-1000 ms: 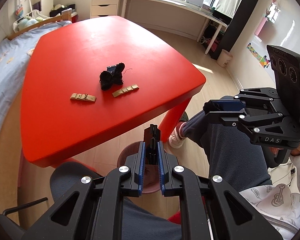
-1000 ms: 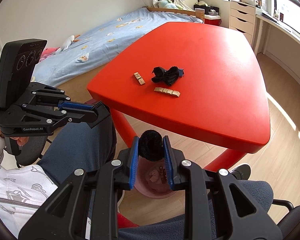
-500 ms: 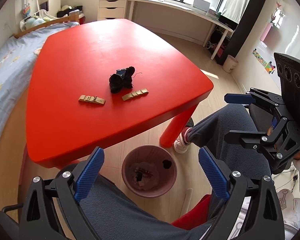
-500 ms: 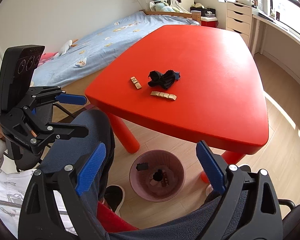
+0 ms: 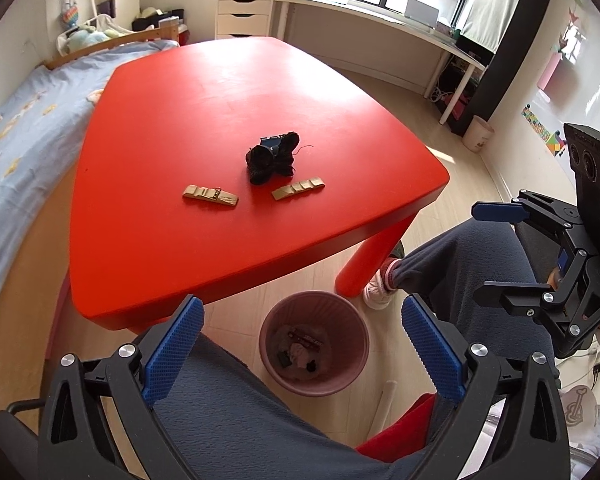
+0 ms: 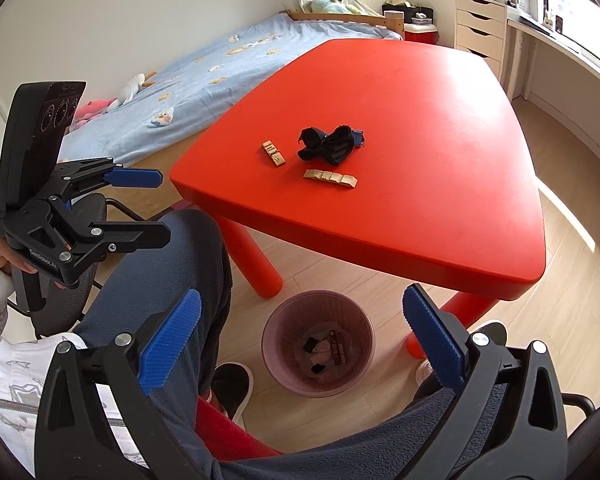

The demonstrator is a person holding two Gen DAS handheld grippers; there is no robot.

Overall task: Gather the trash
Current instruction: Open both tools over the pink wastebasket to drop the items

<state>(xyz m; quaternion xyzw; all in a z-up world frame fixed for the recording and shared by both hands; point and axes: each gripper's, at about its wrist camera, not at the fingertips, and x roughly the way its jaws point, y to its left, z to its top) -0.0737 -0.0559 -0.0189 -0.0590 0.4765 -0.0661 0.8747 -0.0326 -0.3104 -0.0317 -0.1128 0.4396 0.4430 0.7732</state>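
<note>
On the red table (image 5: 172, 112) lie a crumpled black wad (image 5: 272, 158) and two tan strips (image 5: 210, 197) (image 5: 298, 189). The right wrist view shows the same wad (image 6: 328, 146) and strips (image 6: 274, 154) (image 6: 331, 178). A pink bin (image 5: 356, 364) holding scraps stands on the floor under the table's near corner. My left gripper (image 5: 302, 308) hangs above the bin, its jaws opening with nothing between them. My right gripper (image 6: 302, 296) is over the same bin (image 6: 272, 332), its jaws opening too and empty.
A person's knees in dark trousers (image 5: 460, 264) flank the bin, with a shoe (image 5: 378, 294) beside a table leg. A bed (image 6: 228, 64) stands beyond the table, with drawers (image 5: 242, 12) and a desk at the windows.
Both grippers went from shut to wide open. The small black piece in the left and the black fuzzy ball in the right dropped out and now lie in the bin.
</note>
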